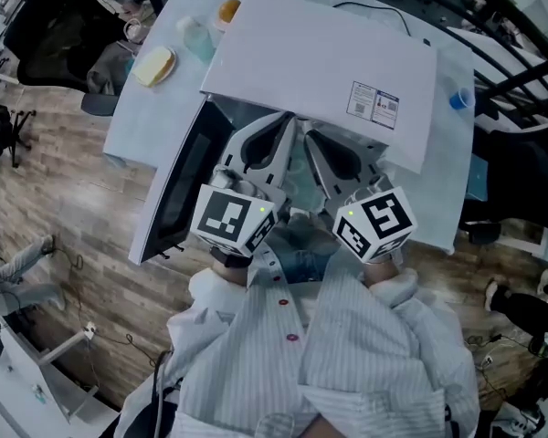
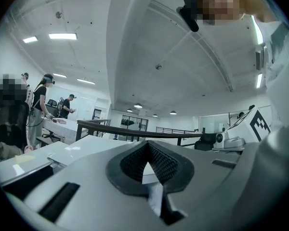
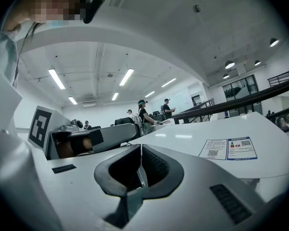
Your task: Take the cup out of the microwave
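Fingers (image 2: 133, 162) of my left gripper (image 2: 148, 147) meet at their tips with nothing between them. Those of my right gripper (image 3: 140, 153) lie shut along one thin line, also empty.

From my head camera, both grippers sit side by side at 6 o'clock of the microwave (image 1: 320, 62) and point toward 12 at its open front. Their tips are close together and their marker cubes (image 1: 233, 217) are nearest my chest. The door (image 1: 178, 190) stands open at 9 o'clock of the left gripper. I cannot see the cup: the microwave's top and my grippers cover the cavity.

A label (image 1: 373, 105) sits on the microwave's top at 1 o'clock of my grippers, and it also shows at 3 o'clock in the right gripper view. On the surface (image 1: 137, 126), a yellow piece (image 1: 155, 65) lies at 10 o'clock of the microwave, with a clear bottle (image 1: 198, 39) just beside it. A blue thing (image 1: 461, 99) lies at 3 o'clock of the microwave. My striped sleeves (image 1: 347, 354) fill the view at 6 o'clock.
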